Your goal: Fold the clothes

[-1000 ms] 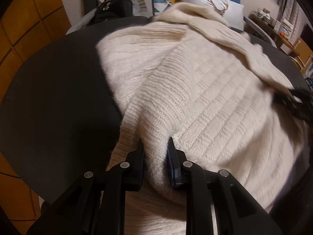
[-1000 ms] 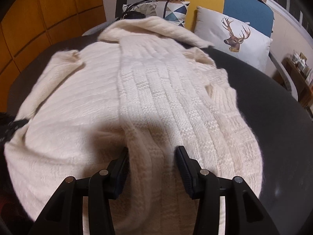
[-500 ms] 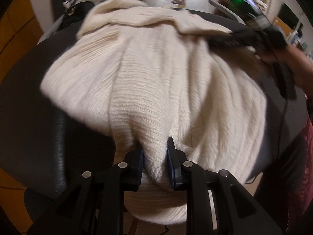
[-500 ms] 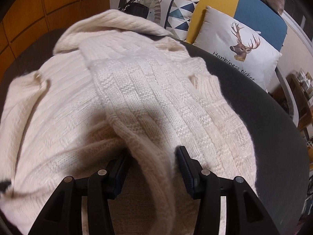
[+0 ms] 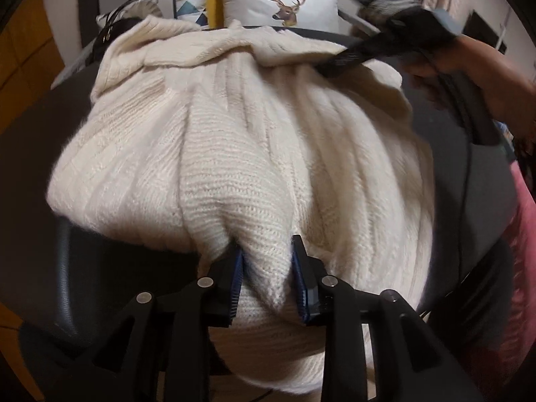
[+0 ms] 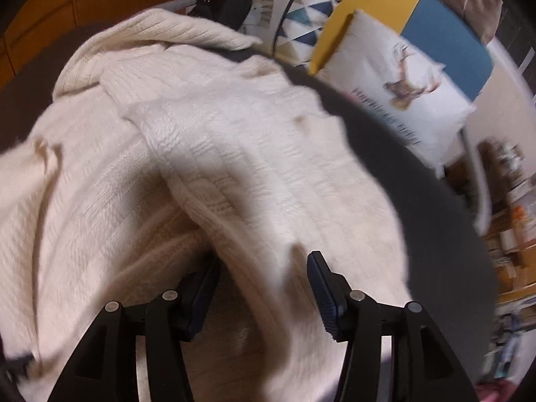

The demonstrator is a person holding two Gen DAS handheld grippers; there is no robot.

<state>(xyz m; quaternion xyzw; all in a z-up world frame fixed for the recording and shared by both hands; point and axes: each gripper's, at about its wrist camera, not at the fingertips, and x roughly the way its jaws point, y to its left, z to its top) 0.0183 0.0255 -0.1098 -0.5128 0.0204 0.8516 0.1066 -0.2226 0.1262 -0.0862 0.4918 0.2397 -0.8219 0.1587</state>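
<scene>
A cream knitted sweater (image 5: 254,140) lies spread over a round dark table (image 5: 43,127). My left gripper (image 5: 268,268) is shut on a fold of its near hem, which bunches up between the blue pads. My right gripper (image 6: 264,284) shows in its own view with a thick fold of the sweater (image 6: 214,154) between its jaws; it also shows in the left wrist view (image 5: 338,63) at the sweater's far right edge. The right view is blurred.
Cushions stand behind the table: a deer-print one (image 5: 284,6) and a triangle-patterned one (image 5: 187,3). A black bag (image 6: 224,6) sits at the table's far edge. Orange wall panels (image 6: 83,3) are on the left. Shelves with clutter (image 6: 509,207) are on the right.
Both grippers have lifted and pulled the sweater's hem toward the near side; the cloth now bunches in ridges. The right gripper has swung and tilted, blurring its view.
</scene>
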